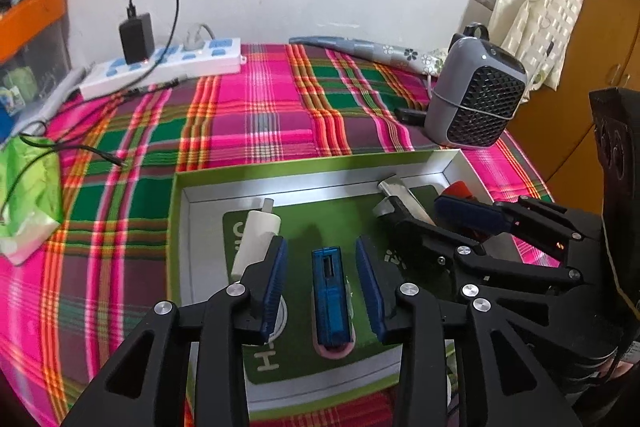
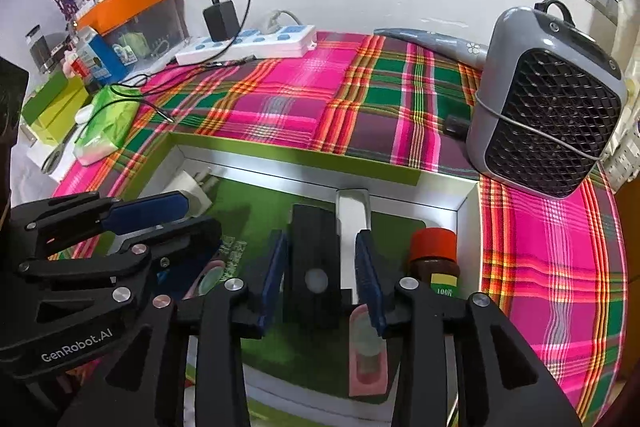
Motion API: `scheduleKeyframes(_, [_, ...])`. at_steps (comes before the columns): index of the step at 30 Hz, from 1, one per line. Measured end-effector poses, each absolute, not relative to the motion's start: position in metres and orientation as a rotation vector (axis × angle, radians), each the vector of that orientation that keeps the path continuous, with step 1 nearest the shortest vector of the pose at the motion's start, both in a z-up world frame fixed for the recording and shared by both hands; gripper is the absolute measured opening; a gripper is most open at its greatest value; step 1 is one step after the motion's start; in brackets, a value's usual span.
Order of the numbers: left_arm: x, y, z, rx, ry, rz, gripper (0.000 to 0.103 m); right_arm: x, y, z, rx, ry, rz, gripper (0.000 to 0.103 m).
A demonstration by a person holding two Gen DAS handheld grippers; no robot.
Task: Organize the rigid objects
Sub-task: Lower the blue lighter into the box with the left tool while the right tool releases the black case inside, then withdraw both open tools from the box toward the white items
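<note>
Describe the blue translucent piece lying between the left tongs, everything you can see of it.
The blue translucent piece is a small, elongated block of clear blue plastic with a rectangular socket-like opening on its upper face. It lies flat in the green-rimmed box, lengthwise along the tongs' line, its near end over a pink item. It sits between the pads of the left tongs, with a gap on both sides; neither pad touches it.

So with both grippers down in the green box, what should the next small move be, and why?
Probably lift both grippers straight up out of the green box. The left gripper stands open around the blue USB device, pads clear of it, and the right gripper is open astride the black block. Both items seem to rest on the box floor, so they look placed.
</note>
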State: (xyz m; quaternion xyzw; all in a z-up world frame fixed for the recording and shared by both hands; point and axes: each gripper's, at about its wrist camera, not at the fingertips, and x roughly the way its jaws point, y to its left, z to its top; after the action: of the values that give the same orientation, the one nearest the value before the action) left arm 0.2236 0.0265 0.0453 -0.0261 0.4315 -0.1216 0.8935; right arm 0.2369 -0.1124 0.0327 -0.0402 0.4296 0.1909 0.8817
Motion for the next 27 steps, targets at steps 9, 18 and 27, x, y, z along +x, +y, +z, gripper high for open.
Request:
scheduleKeyframes(9, [0.201, 0.030, 0.060, -0.045, 0.849, -0.218, 0.035, 0.218, -0.116, 0.046, -0.088, 0.853, 0.392, 0.039])
scheduleKeyframes(18, [0.176, 0.031, 0.070, -0.048, 0.815, -0.216, 0.035, 0.194, -0.122, 0.058, -0.063, 0.811, 0.396, 0.039])
scheduleKeyframes(27, [0.154, 0.036, 0.075, -0.084, 0.803, -0.229, 0.035, 0.172, -0.125, 0.058, -0.067, 0.794, 0.392, 0.039])
